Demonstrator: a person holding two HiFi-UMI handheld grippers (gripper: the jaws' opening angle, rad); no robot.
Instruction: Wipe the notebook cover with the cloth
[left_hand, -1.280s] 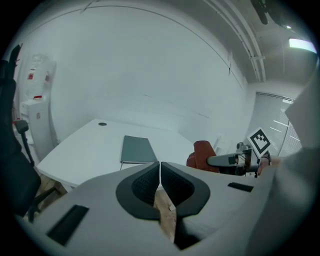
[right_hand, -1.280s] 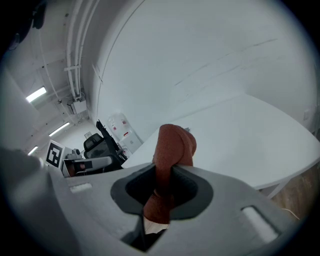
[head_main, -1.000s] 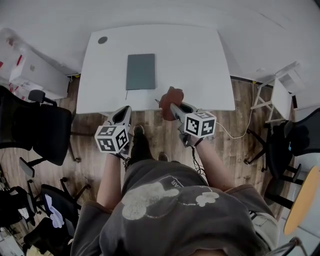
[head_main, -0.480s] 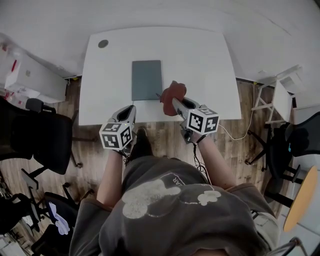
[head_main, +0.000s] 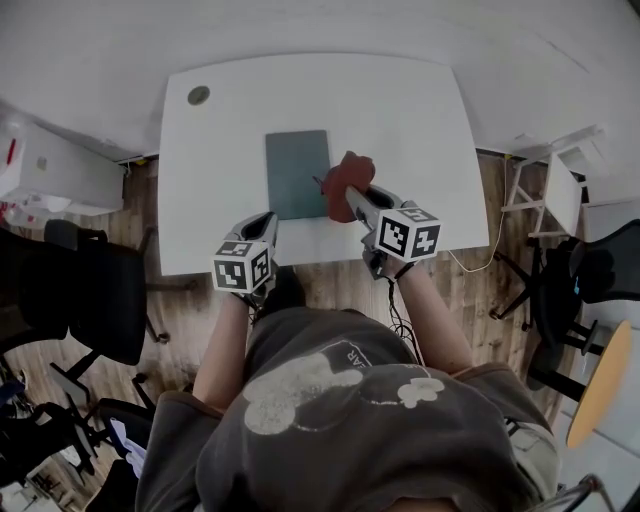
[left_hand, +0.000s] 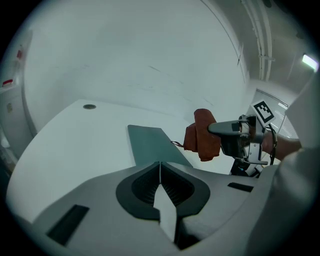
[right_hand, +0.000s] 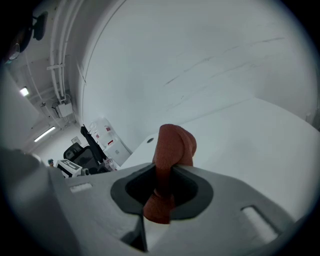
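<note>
A dark grey-green notebook (head_main: 297, 173) lies flat on the white table (head_main: 400, 110), its short edge toward me. My right gripper (head_main: 352, 200) is shut on a bunched red-brown cloth (head_main: 345, 183), held just above the table at the notebook's near right corner. In the right gripper view the cloth (right_hand: 170, 147) sticks up out of the shut right gripper (right_hand: 162, 172). My left gripper (head_main: 260, 225) hovers at the table's front edge, near the notebook's left corner. The left gripper (left_hand: 160, 167) is shut with nothing in it, facing the notebook (left_hand: 150, 145) and the cloth (left_hand: 202, 135).
A dark round grommet (head_main: 198, 95) sits at the table's far left corner. Black office chairs (head_main: 90, 290) stand left of me. A white cabinet (head_main: 50, 170) is further left, a white stand (head_main: 560, 190) is at the right, and a cable (head_main: 470, 268) runs over the wooden floor.
Both grippers have moved forward over the table's front edge. The cloth has come from the table's edge up to the notebook's near right corner.
</note>
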